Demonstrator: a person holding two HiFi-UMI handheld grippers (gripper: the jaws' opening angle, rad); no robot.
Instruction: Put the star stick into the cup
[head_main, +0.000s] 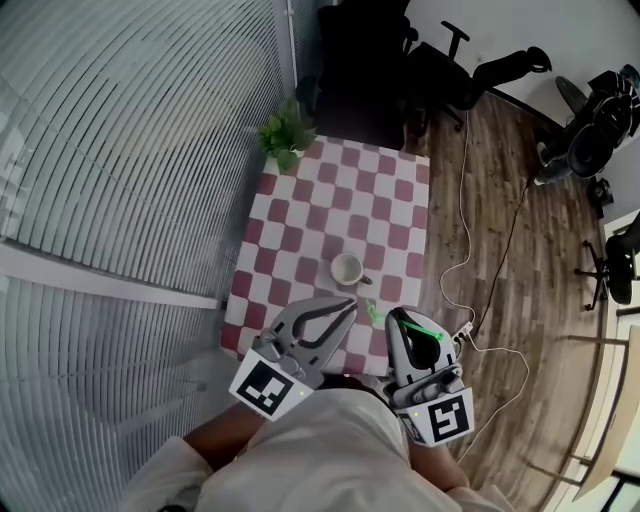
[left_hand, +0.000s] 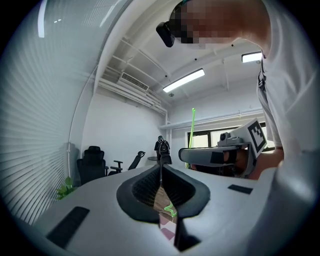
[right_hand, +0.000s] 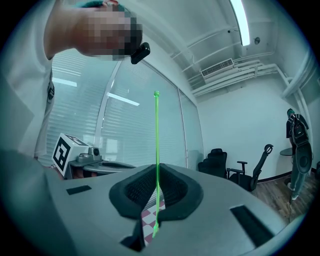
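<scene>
The star stick (right_hand: 156, 135) is a thin green rod, and it stands upright clamped between the jaws of my right gripper (right_hand: 156, 172). In the head view the right gripper (head_main: 397, 315) hovers over the table's near edge, with the stick's star end (head_main: 372, 312) poking out toward the left. The white cup (head_main: 348, 268) stands upright on the checkered table, just beyond both grippers. My left gripper (head_main: 349, 303) is beside the right one, jaws together and empty. In the left gripper view its jaws (left_hand: 161, 172) meet, and the star (left_hand: 170, 210) shows through the gap below them.
The small table has a red-and-white checkered cloth (head_main: 300, 215) and a green potted plant (head_main: 287, 135) at its far left corner. Window blinds run along the left. A white cable (head_main: 470, 250) lies on the wooden floor to the right, and office chairs (head_main: 470, 70) stand beyond.
</scene>
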